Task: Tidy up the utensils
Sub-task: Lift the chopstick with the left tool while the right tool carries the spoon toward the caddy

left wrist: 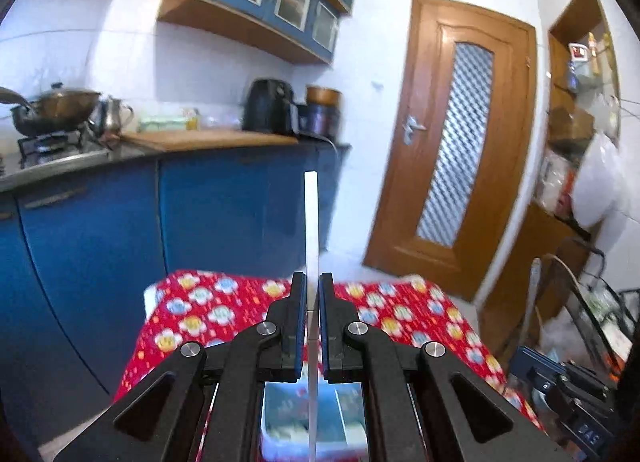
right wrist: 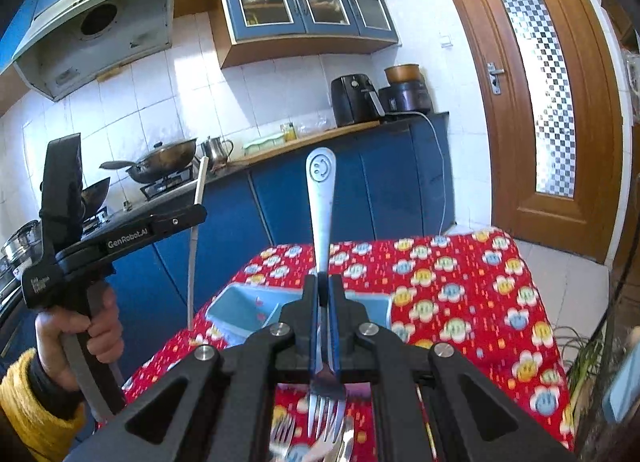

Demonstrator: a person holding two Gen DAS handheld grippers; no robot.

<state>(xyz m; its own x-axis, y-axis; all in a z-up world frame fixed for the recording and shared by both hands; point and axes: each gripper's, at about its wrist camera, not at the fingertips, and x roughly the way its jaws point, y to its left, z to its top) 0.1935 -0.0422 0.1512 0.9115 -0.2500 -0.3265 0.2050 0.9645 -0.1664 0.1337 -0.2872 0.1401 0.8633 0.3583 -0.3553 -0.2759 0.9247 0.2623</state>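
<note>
My left gripper (left wrist: 313, 282) is shut on a white chopstick (left wrist: 311, 221) that stands upright through the jaws, raised above the table. The light blue divided organizer tray (left wrist: 296, 418) lies below it on the red cloth. My right gripper (right wrist: 323, 282) is shut on a steel fork (right wrist: 321, 197) with a smiley-face handle end pointing up and tines down. More forks (right wrist: 288, 438) lie blurred on the cloth beneath it. The right wrist view also shows the left gripper (right wrist: 196, 209) holding the chopstick (right wrist: 193, 254) left of the tray (right wrist: 248, 312).
The table wears a red floral cloth (right wrist: 460, 294). Blue kitchen cabinets (left wrist: 224, 205) with a stove and wok (right wrist: 168, 159) stand behind it. A wooden door (left wrist: 452, 149) is to the right, with shelves and a cluttered rack (left wrist: 580, 342) at far right.
</note>
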